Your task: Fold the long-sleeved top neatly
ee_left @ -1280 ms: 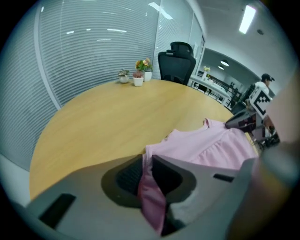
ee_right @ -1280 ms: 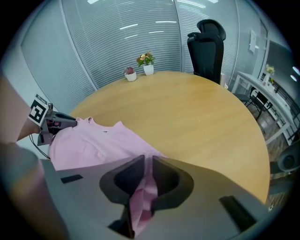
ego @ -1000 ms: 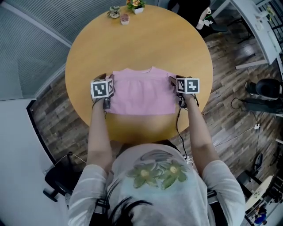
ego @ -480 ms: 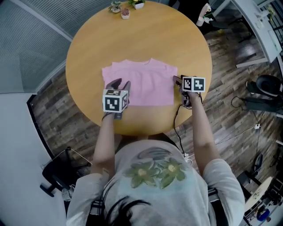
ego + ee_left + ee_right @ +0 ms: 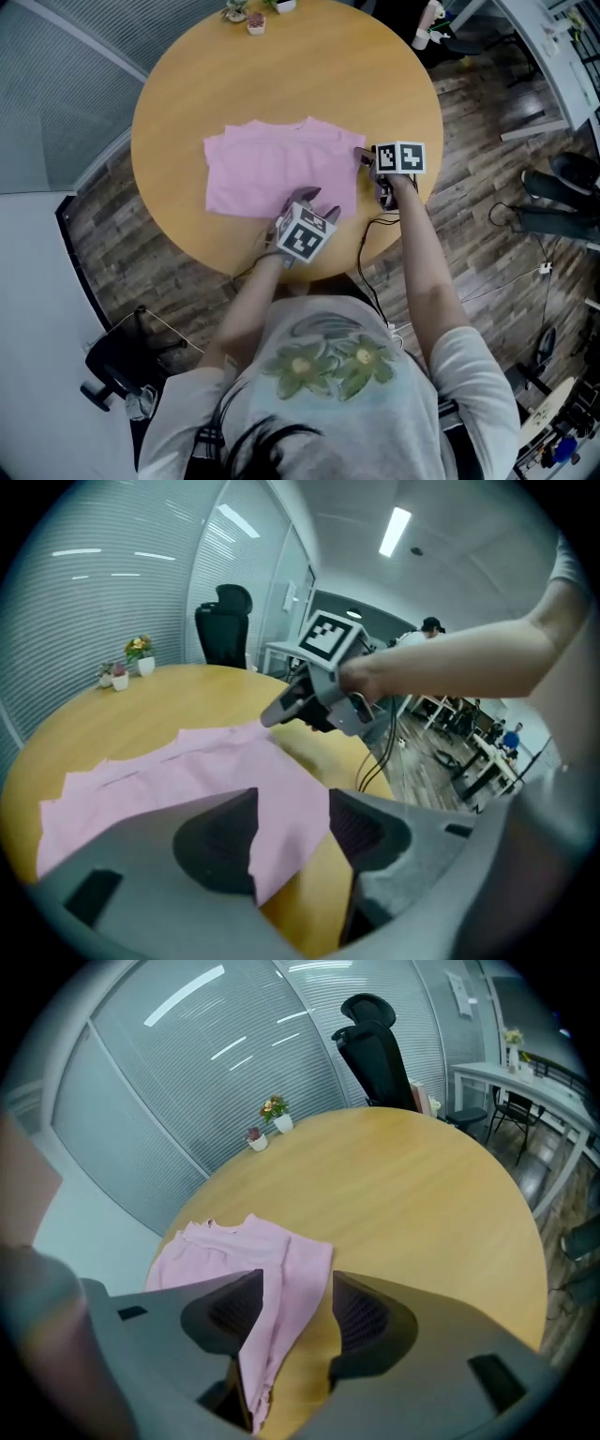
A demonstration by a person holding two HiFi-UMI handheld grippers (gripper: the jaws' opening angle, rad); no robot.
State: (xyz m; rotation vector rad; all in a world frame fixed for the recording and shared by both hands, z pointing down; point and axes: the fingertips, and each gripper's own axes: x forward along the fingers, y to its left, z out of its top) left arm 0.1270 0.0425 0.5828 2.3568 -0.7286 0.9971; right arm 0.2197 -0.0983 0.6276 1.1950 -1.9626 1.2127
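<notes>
Now the left tool [image 5: 314, 202] has swung from the top's [image 5: 267, 169] left edge to its near edge; the right tool [image 5: 364, 157] stays at the right edge. Both have just been opening, cloth loose between the jaws, flat on the desk [image 5: 281, 75].

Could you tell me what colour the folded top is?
Plain pale pink cloth top, clearest in head view.
</notes>
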